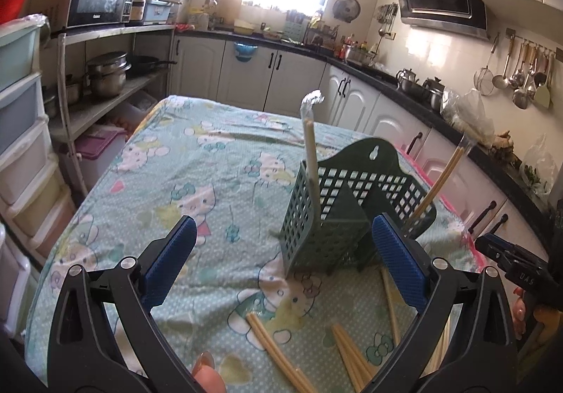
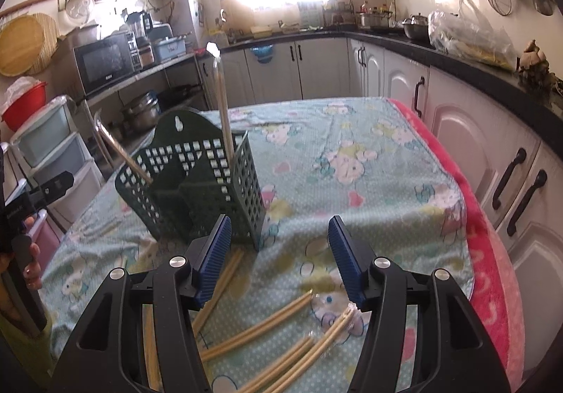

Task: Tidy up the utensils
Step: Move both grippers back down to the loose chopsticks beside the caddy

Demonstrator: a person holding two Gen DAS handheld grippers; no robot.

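Two hand-held grippers hang over a cartoon-print tablecloth (image 2: 369, 175) in a home kitchen. The left gripper (image 1: 281, 252) has its blue pads spread wide with nothing between them; the right gripper (image 2: 279, 252) stands partly spread, also gripping nothing. Loose wrapped chopsticks (image 2: 260, 326) lie scattered on the cloth just below both (several pairs, some in clear sleeves). Just beyond stands the green perforated utensil holder (image 1: 316, 227), upright, one wrapped pair (image 1: 311, 153) standing in one end compartment and another pair (image 1: 436, 182) leaning out of the opposite end. White cabinets (image 2: 316, 69) line the far wall.
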